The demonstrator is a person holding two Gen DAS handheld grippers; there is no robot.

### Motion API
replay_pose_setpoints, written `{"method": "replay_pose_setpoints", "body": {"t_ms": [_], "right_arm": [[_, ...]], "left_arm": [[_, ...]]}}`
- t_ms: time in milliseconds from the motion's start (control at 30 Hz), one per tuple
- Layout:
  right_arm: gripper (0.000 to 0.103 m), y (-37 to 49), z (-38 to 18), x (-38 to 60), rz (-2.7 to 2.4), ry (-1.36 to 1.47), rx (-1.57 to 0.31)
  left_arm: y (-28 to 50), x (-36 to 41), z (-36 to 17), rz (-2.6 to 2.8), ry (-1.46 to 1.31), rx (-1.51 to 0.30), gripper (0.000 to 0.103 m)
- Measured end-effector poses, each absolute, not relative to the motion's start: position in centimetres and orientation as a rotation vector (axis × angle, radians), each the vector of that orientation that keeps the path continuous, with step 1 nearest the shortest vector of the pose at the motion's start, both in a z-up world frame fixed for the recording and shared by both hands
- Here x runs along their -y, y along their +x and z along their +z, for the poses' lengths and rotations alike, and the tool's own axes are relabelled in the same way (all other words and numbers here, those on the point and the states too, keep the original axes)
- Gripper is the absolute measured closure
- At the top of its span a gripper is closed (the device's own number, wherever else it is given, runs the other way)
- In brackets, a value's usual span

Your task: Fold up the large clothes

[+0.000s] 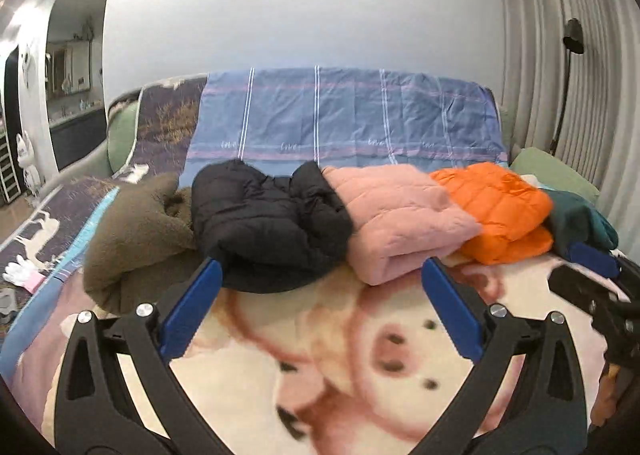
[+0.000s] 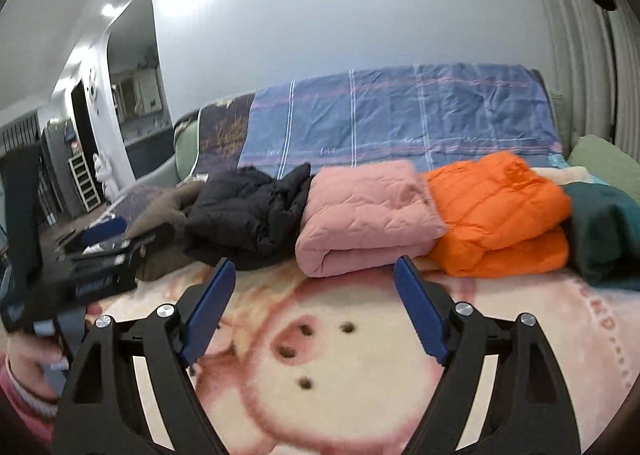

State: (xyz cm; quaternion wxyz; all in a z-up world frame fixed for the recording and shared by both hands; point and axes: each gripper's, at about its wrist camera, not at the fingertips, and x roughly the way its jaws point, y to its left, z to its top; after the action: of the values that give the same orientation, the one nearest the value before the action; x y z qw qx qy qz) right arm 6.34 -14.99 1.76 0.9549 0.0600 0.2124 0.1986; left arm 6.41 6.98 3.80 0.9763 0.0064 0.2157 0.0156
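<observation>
A row of clothes lies along the back of a pig-print blanket (image 1: 320, 367). From left to right they are a brown fleece (image 1: 132, 239), a crumpled black puffer jacket (image 1: 264, 227), a folded pink quilted garment (image 1: 400, 219), a folded orange puffer (image 1: 500, 211) and a dark teal garment (image 1: 580, 223). My left gripper (image 1: 320, 267) hangs open over the blanket, just short of the black jacket, with nothing between its fingers. My right gripper (image 2: 315, 265) is open and empty in front of the pink garment (image 2: 368, 215). Each gripper shows at the edge of the other's view.
A blue plaid sheet (image 1: 340, 115) covers the backrest. A green cushion (image 1: 552, 171) sits at the far right, with a floor lamp (image 1: 568, 87) and a curtain behind it. White gloves (image 1: 20, 273) lie at the left edge. A hand (image 2: 24, 367) holds the left gripper.
</observation>
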Motion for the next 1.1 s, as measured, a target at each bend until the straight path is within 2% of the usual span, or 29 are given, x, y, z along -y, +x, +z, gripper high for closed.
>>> {"method": "replay_pose_setpoints", "body": {"t_ms": [133, 267, 767, 1100], "right_arm": [[0.013, 3.9, 2.6, 16.1, 0.381, 0.128, -0.401], [0.002, 1.4, 3.0, 17.0, 0.312, 0.134, -0.366], [0.001, -2.4, 3.2, 17.3, 0.15, 0.079, -0.345], [0.001, -2.8, 2.6, 17.2, 0.183, 0.114, -0.367]], "left_arm": [[2.7, -5.1, 5.0, 0.084, 0.03, -0.372, 0.002], [0.2, -3.7, 5.4, 0.13, 0.081, -0.354, 0.002], [-4.3, -1.7, 3.9, 0.147, 0.137, -0.383, 0.002], [-4.5, -1.4, 3.4, 0.154, 0.141, -0.421, 0.002]]}}
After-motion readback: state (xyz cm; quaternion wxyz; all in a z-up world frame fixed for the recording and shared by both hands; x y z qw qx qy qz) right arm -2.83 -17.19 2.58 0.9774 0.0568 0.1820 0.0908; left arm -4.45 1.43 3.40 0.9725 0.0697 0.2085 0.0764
